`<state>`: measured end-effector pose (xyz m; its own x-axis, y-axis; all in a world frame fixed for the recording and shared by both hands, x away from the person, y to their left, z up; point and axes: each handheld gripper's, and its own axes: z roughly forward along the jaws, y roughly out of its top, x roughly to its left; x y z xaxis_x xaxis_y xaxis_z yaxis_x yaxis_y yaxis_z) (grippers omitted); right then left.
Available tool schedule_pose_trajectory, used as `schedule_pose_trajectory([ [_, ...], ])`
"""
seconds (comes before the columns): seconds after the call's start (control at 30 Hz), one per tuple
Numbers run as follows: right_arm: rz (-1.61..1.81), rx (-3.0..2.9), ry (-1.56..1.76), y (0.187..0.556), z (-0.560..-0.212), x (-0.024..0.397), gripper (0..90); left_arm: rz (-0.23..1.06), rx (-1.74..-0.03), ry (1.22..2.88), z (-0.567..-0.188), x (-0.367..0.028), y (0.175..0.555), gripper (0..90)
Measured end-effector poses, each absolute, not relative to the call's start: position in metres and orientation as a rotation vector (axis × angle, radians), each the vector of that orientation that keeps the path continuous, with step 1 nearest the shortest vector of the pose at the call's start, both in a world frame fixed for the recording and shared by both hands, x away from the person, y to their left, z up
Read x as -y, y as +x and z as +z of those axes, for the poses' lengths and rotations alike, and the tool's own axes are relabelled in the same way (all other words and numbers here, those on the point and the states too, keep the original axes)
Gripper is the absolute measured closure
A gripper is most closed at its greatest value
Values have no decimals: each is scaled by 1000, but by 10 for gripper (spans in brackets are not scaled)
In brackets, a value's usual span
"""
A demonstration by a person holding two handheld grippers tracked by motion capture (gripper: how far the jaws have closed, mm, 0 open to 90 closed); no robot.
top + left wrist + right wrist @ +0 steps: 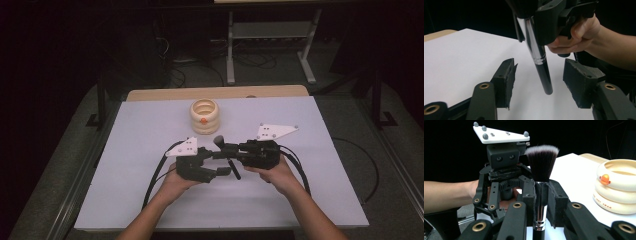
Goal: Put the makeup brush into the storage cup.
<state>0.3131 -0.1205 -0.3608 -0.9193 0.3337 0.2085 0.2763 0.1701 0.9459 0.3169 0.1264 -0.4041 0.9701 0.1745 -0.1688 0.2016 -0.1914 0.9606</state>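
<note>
Table (150,200) white, room dark; right gripper (541,202) clamps brush (541,157), left gripper (537,82) wide.

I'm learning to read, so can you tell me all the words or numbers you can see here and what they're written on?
"THE JUDY SWAN": that is my best reading of the small brown letters low on the cream ring holder; they are tiny, so I am not sure.
The makeup brush, clamped in the right tool, shows no writing.
The left tool and the white table show none either.
</note>
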Motion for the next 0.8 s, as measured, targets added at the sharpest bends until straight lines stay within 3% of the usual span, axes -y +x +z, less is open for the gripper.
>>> schedule_pose_trajectory([
  [0.8, 1896, -2385, 603, 311, -365, 112, 767, -31, -285, 1782, -404, -121, 317, 619],
])
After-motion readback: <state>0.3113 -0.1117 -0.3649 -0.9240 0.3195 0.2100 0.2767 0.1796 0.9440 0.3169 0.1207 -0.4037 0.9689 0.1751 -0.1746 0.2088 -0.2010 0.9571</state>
